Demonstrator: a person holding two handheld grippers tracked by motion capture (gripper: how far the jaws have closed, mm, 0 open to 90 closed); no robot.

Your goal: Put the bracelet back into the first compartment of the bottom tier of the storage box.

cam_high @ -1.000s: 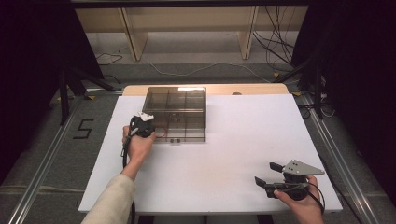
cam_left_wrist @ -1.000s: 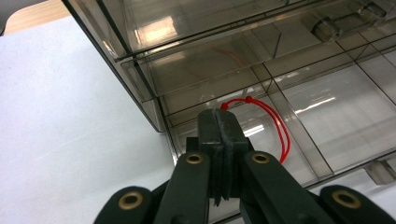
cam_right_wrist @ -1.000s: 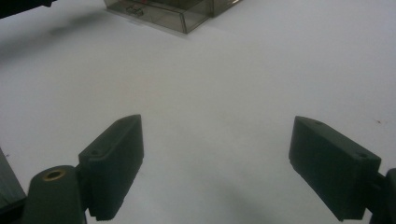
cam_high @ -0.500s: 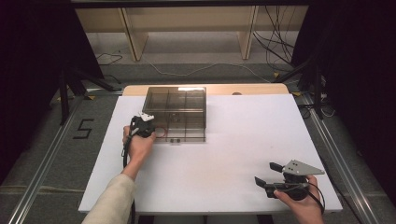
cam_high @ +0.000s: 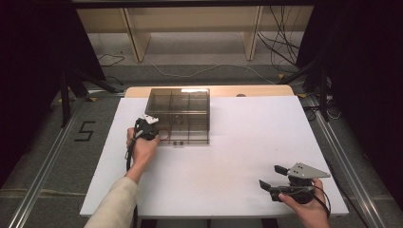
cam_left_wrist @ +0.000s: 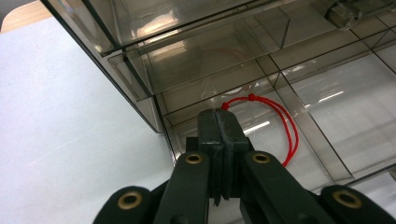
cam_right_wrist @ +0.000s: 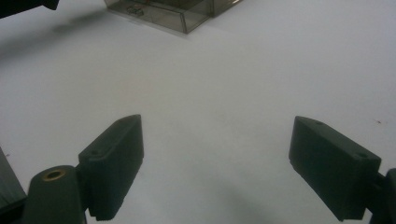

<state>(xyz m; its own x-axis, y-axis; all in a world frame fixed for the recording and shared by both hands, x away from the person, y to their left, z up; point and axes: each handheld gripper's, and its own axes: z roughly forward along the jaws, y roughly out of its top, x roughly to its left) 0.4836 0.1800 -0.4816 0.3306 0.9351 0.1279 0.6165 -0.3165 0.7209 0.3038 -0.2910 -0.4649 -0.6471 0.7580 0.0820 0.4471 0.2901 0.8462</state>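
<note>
A smoky clear compartment box (cam_high: pixel 190 140) stands at the back left of the white table (cam_high: pixel 237 152). My left gripper (cam_high: pixel 151 124) is at its front left corner, and its jaws are pressed together. In the left gripper view, a red cord loop (cam_left_wrist: pixel 287 135) with small beads runs out from the tip of the left gripper (cam_left_wrist: pixel 223 114) and hangs over the front left compartment of the box (cam_left_wrist: pixel 140 88). From above, the red loop (cam_high: pixel 163 135) shows just right of that gripper. My right gripper (cam_high: pixel 272 176) rests open and holds nothing near the table's front right edge.
The right gripper view looks across bare white table (cam_right_wrist: pixel 219 84) toward the box (cam_right_wrist: pixel 180 14) far off. A small grey object (cam_left_wrist: pixel 343 11) lies in a far compartment. Wooden shelf legs (cam_high: pixel 135 40) and cables (cam_high: pixel 280 42) are on the floor behind the table.
</note>
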